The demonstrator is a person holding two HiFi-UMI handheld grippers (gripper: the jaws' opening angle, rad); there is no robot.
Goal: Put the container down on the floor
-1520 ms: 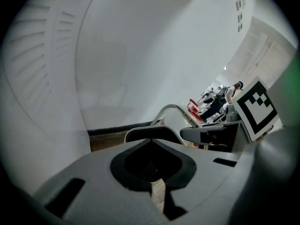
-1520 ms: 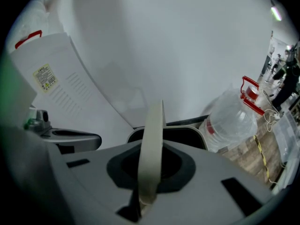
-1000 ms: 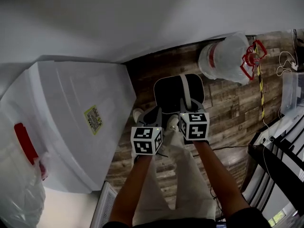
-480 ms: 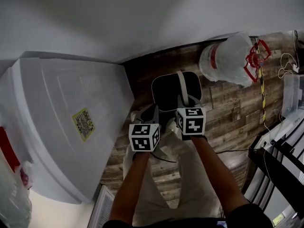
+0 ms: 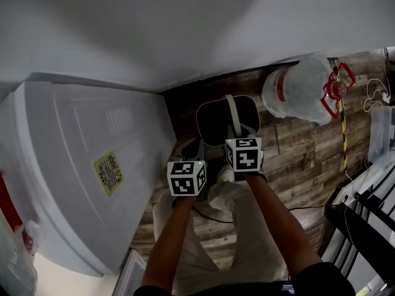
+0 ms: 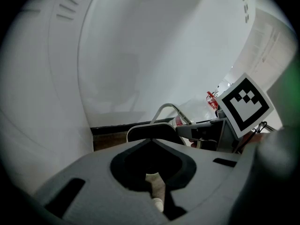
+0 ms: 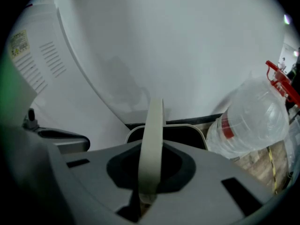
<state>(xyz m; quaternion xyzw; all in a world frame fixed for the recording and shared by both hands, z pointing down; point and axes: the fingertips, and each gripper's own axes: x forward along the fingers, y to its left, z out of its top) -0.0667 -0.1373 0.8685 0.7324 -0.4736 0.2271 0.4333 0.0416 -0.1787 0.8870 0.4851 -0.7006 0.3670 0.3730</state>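
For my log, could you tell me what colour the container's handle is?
Beige handle, clearest in right gripper view.

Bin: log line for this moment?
bin: held by handle | right claw: shut on handle | left claw: shut, not on bin | floor: contact unclear

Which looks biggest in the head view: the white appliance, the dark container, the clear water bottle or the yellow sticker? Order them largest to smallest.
1. white appliance, by far.
2-3. clear water bottle and dark container look about alike; the container is partly covered, so no ranking.
4. yellow sticker.
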